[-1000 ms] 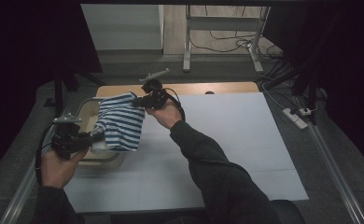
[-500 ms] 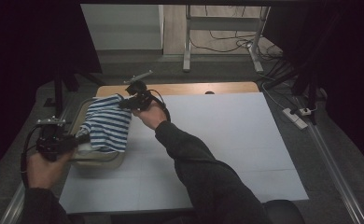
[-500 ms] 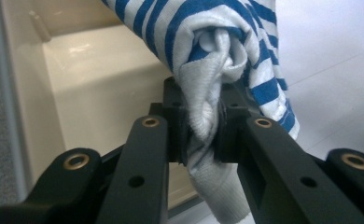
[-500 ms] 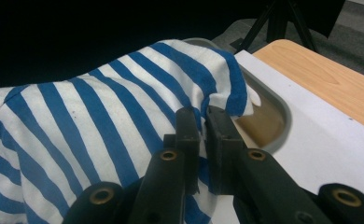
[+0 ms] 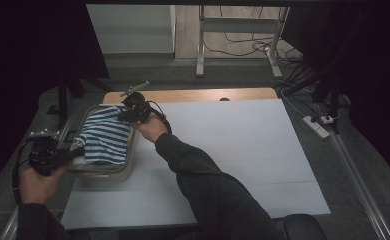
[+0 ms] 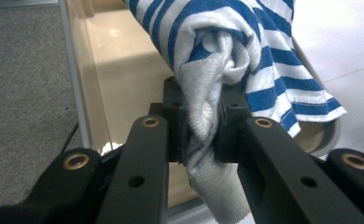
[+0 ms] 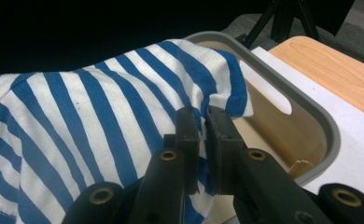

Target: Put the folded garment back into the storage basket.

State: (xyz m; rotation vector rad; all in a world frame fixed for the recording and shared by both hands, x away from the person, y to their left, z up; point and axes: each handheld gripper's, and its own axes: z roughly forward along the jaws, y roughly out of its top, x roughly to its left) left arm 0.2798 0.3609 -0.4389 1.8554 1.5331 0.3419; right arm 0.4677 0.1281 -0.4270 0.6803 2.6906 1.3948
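While we hold a gripper in each hand, a blue-and-white striped cloth (image 5: 103,140) hangs stretched between them over a beige tub (image 5: 128,162) with a grey rim, which sits at about nine o'clock on the white table (image 5: 243,145). Our left gripper (image 5: 73,154), at roughly eight o'clock in the high view, has its jaws clamped on a bunched, twisted end of the cloth; the left gripper view shows that wad (image 6: 206,107) squeezed between the two black pads, with the tub's pale inside behind it. Our right gripper (image 5: 128,114), toward ten o'clock, has its jaws pinched nearly together on the cloth's hemmed edge (image 7: 217,100), above the tub's far corner. A strip of bare wood (image 5: 193,95) shows at twelve o'clock, beyond the white surface.
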